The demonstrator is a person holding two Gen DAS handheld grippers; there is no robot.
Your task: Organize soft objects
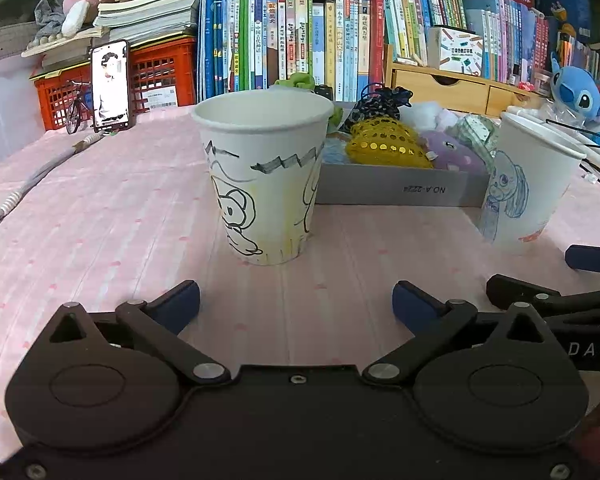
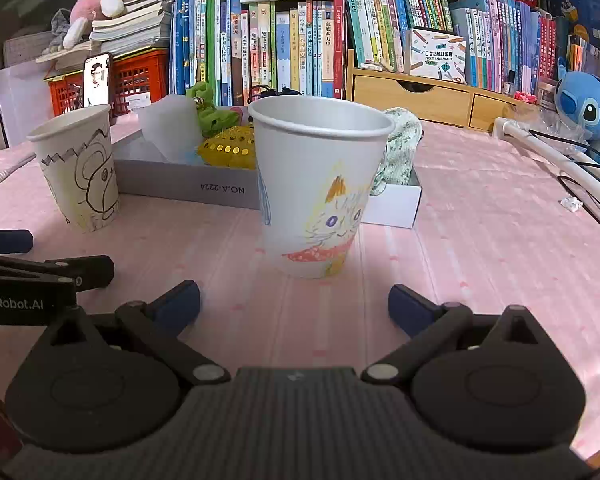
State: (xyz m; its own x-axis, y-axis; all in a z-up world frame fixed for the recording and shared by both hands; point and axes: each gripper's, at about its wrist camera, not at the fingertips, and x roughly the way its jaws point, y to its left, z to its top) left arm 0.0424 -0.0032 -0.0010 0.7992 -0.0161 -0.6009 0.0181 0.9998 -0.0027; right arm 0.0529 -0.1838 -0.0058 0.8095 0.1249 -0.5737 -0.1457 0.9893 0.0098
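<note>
Left claw point(image 1: 296, 304) gapes empty, soft toys point(image 1: 388, 142) boxed well beyond it

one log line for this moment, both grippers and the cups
left gripper open, empty | right gripper open, empty | black-drawing cup upright | cat cup upright | grey box behind

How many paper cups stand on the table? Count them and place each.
2. The black-drawing cup stands at the gray box's left front corner; the cat cup stands before its right end. Others may hide behind the box.
</note>
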